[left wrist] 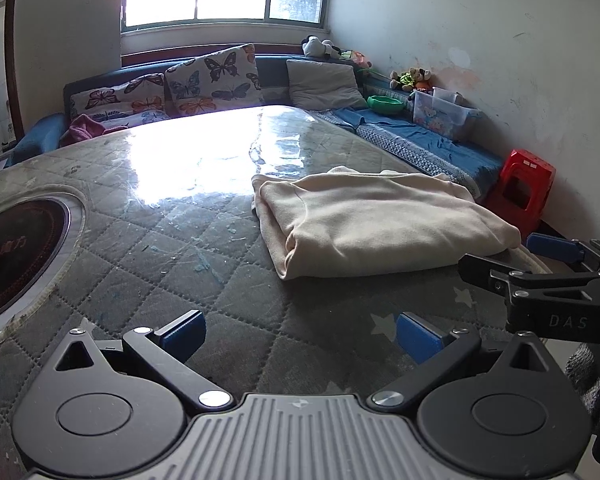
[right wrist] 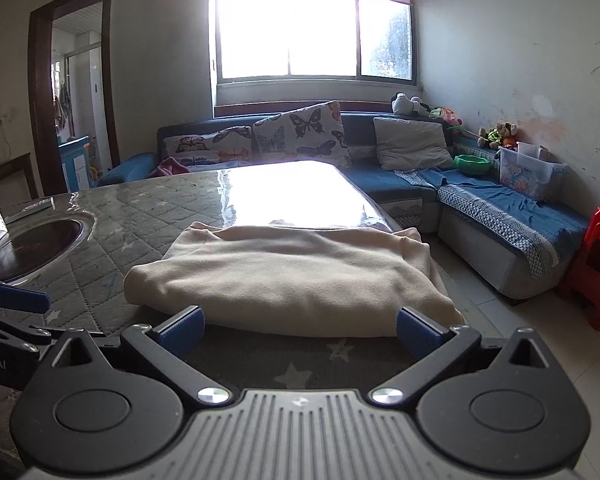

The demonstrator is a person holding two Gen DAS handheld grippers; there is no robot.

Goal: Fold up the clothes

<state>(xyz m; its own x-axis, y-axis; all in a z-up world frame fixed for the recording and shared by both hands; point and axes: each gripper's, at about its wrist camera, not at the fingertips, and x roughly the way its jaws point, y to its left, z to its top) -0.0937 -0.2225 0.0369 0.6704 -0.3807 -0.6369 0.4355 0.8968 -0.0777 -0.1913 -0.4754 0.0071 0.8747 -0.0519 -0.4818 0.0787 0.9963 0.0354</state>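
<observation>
A cream garment [left wrist: 376, 220] lies folded into a thick rectangle on the quilted grey table [left wrist: 148, 248], near its right edge. My left gripper [left wrist: 300, 334] hovers open over bare tabletop, short of the garment and to its left, with nothing between its blue pads. In the right wrist view the same garment [right wrist: 292, 276] fills the middle, and my right gripper [right wrist: 300, 330] stands open just in front of its near edge, empty. The right gripper's finger [left wrist: 556, 248] shows at the right of the left wrist view.
A round dark hotplate [left wrist: 16, 240] is set into the table at the left. Behind it runs a blue corner sofa [right wrist: 492, 208] with butterfly cushions [left wrist: 212, 80], a clear storage box [right wrist: 532, 172] and a green bowl [right wrist: 473, 164]. A red plastic stool [right wrist: 596, 268] stands on the tiled floor to the right.
</observation>
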